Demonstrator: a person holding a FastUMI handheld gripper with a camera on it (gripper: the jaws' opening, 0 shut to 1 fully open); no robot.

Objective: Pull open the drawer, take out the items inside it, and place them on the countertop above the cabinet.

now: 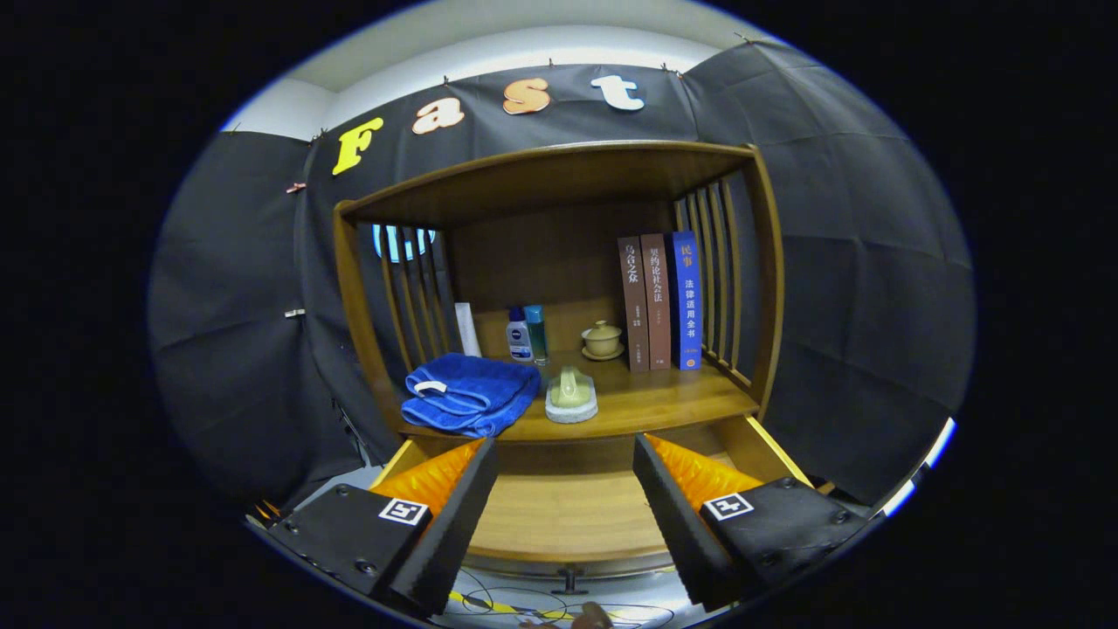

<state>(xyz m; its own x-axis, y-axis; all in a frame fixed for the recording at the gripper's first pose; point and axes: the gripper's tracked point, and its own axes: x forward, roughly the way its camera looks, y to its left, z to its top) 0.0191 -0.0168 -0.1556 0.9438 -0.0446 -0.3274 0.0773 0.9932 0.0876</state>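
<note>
The gripper (566,489) hangs above the pulled-out drawer (568,511), its 2 fingers spread wide apart with nothing between them but the drawer's bare wooden floor. Taking the drawer as the landmark: it juts forward from under the countertop (664,397) of the wooden cabinet (769,288), and its front edge with a small dark knob (569,578) lies nearest the camera, below the fingertips.

Directly above the drawer, on the countertop, a folded blue towel (472,393) lies over its left half, overhanging the counter's front edge a little. Just right of the towel, above the drawer's middle, a pale soap bar in its dish (571,397) sits near the counter's front.

Farther back from the drawer, 2 small bottles (527,335) stand side by side, with a white tube (467,328) leaning to their left near the slatted side. A lidded tea bowl (603,339) on a saucer stands to the bottles' right. 3 upright books (661,300) stand at the back right, against the cabinet's right slats.
</note>
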